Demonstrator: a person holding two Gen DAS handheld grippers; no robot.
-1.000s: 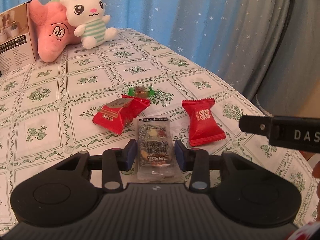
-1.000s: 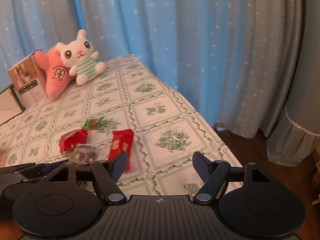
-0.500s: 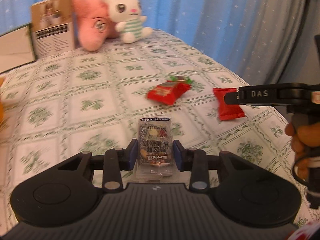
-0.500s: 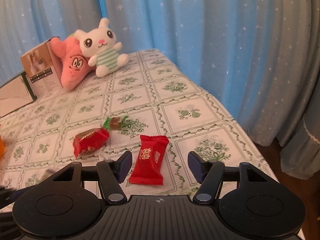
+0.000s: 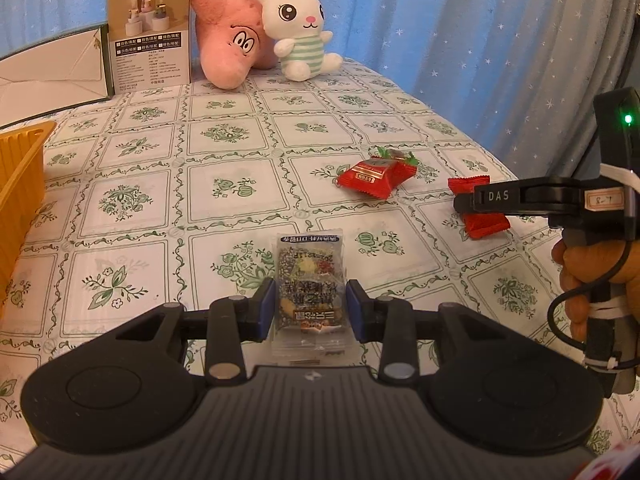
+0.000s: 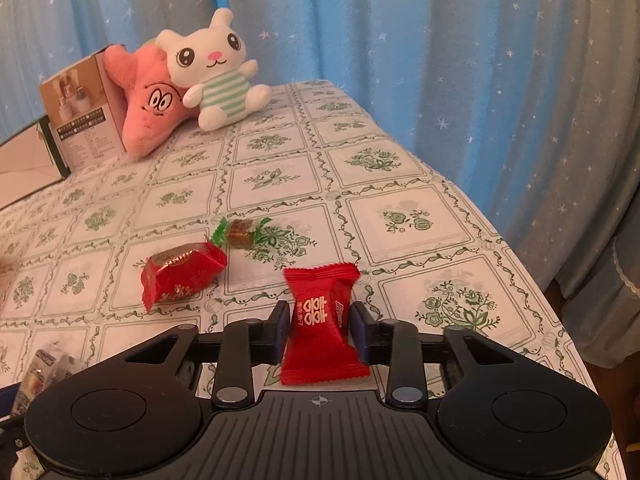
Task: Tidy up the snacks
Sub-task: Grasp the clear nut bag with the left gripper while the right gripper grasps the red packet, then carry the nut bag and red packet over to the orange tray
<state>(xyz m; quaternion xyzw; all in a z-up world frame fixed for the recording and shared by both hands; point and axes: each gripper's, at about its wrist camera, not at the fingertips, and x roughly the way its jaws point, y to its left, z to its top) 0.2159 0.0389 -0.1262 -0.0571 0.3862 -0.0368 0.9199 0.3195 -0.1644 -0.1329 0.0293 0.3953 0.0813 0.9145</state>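
Observation:
My left gripper [image 5: 310, 312] is shut on a clear packet of mixed nuts [image 5: 310, 276], held just above the tablecloth. In the right wrist view, my right gripper [image 6: 320, 332] has its jaws closing on a flat red snack packet [image 6: 320, 312], which lies on the cloth with the pads against its two sides. The left wrist view shows that gripper [image 5: 466, 204] from the side, over the same red packet [image 5: 486, 226]. A red foil candy [image 6: 182, 276] and a green-twisted candy [image 6: 240, 232] lie loose just beyond.
An orange basket [image 5: 20, 176] stands at the left edge. At the back are a pink plush [image 5: 232, 48], a white bunny plush [image 5: 300, 32] and a product box [image 5: 148, 36]. The table's right edge [image 6: 520, 264] drops off beside blue curtains.
My left gripper carried the clear packet leftward, away from the other snacks. My right gripper moved onto the red packet and narrowed its jaws around it.

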